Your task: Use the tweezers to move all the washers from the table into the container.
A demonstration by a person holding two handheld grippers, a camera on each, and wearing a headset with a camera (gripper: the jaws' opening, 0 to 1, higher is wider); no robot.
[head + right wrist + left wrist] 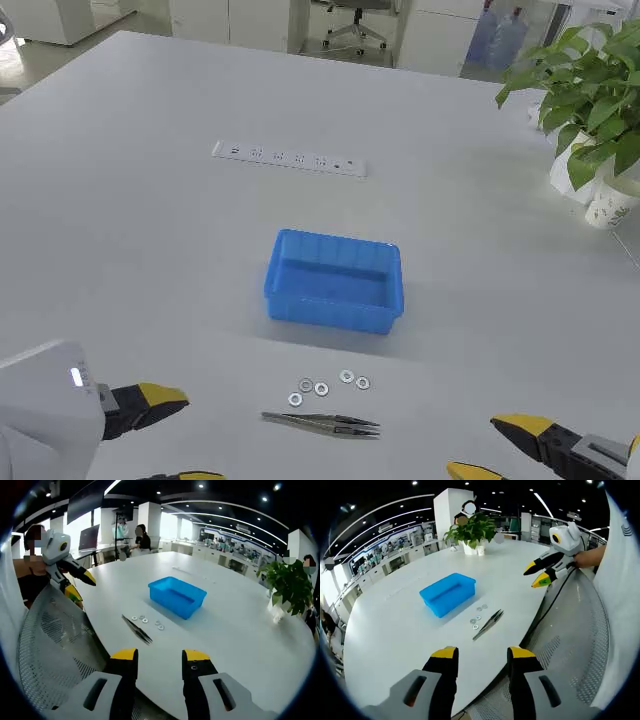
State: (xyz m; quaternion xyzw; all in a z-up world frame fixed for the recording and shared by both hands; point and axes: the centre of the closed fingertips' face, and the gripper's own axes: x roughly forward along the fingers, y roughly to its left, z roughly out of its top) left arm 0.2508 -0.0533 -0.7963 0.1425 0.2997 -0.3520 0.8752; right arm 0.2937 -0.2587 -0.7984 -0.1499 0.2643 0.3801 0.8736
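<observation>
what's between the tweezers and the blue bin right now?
Five washers, loosely scattered on the table, closer to the tweezers than to the blue bin. The head view shows this most clearly, and nothing else lies in that stretch.

Large white table (130, 240), potted plant (592, 85), office chair (356, 32), ceiling spotlights (201, 486).

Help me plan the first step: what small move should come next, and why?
Probably ease the right gripper toward the tweezers to pick them up. Both it and the left gripper are open and empty, the tweezers lie untouched on the table, and five washers lie between them and the container.
</observation>
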